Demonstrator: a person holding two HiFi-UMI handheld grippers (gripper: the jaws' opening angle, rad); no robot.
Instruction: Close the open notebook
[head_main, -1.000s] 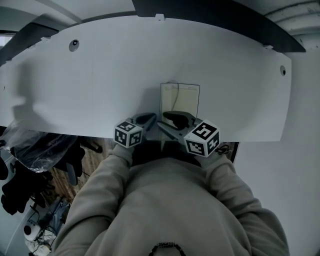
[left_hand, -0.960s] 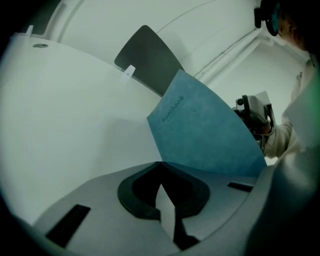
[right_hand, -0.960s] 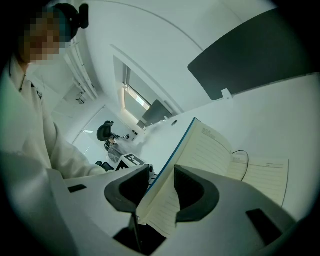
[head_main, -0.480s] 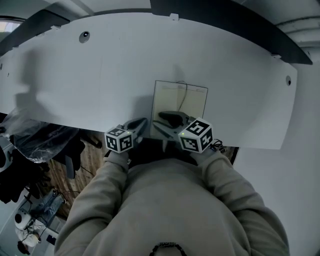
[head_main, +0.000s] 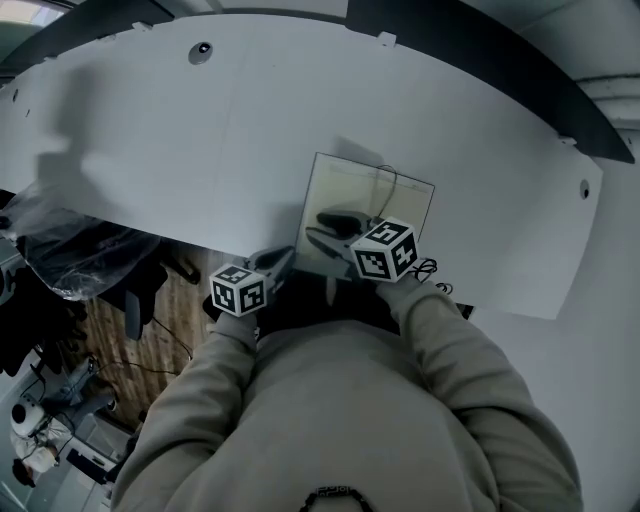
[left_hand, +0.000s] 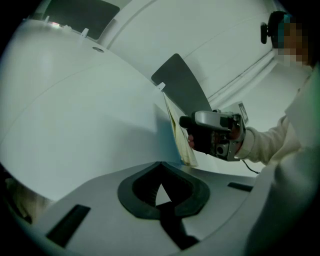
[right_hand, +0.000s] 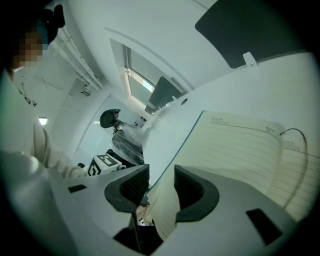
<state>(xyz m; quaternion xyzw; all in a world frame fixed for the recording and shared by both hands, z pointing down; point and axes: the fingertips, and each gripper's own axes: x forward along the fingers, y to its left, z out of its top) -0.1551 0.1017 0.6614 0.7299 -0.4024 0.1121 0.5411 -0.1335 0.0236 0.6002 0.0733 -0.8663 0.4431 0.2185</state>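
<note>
The notebook lies open on the white table near its front edge, lined pages showing. My right gripper is shut on the notebook's left leaf, whose edge runs between the jaws. That leaf stands raised off the table, nearly upright in the left gripper view, where the right gripper holds it. My left gripper hangs at the table's front edge, left of the notebook, jaws shut on nothing.
A thin black cord loops over the right page. A cable hangs at the table edge by my right wrist. Below the table's left side are a chair and bagged things. A round hole marks the far tabletop.
The right gripper has raised the notebook's left leaf higher off the table. The left gripper has drawn back from beside the notebook to the table's front edge.
</note>
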